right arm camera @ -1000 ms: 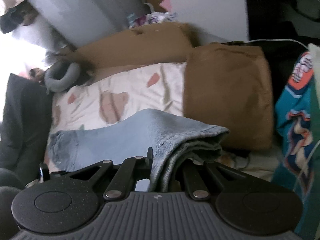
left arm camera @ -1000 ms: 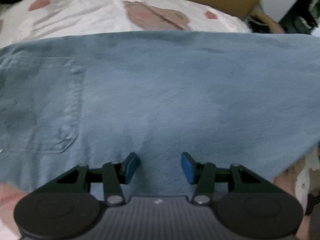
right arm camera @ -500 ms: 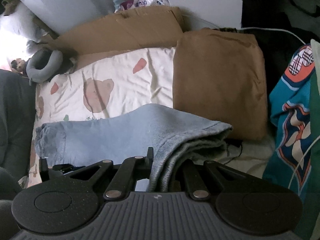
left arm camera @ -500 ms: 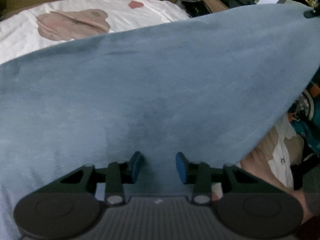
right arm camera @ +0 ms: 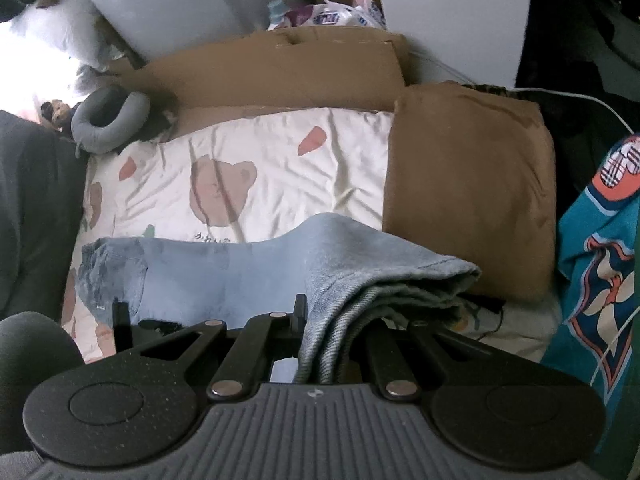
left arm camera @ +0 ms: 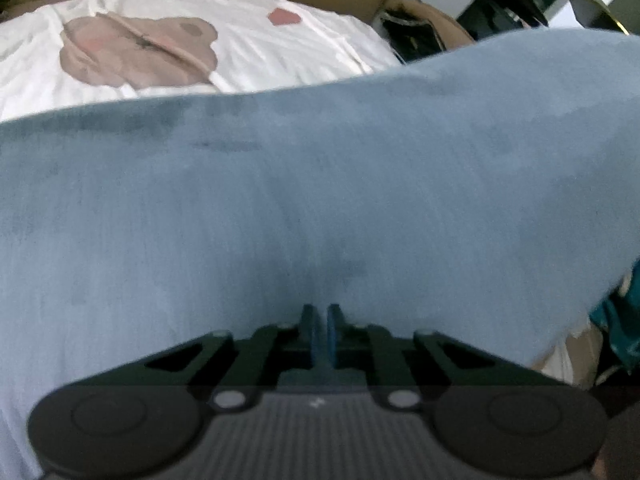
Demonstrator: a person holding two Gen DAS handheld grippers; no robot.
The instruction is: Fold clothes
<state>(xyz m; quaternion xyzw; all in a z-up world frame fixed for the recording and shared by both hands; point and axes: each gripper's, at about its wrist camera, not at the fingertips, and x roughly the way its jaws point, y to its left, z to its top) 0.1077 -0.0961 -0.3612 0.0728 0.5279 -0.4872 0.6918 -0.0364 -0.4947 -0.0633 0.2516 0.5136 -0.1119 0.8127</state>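
1. Right now your right gripper (right arm camera: 320, 320) is clamped on a bunched end of the blue jeans (right arm camera: 224, 276), the hemmed layers rising between its jaws. That grip looks meant to lift one end so the garment can be folded over itself.
2. Your left gripper (left arm camera: 320, 334) has just been closing; its blue pads (left arm camera: 332, 336) now stand almost together, with denim directly ahead of them. Whether a pinch of cloth sits between them is hard to tell; the slight pucker above the tips suggests one.
3. Ahead of both grippers the jeans lie across a white bear-print sheet (right arm camera: 256, 168), stretching away to the left of the right gripper, the far part flat and the near end raised.
4. Ahead and to the right of the right gripper sits a folded brown cloth (right arm camera: 472, 192), just behind the lifted hem; a fold swung that way could land on it.
5. Farther ahead stand a cardboard sheet (right arm camera: 280, 68) and a grey neck pillow (right arm camera: 112, 120), well clear. A teal printed garment (right arm camera: 592, 272) hangs at the far right.
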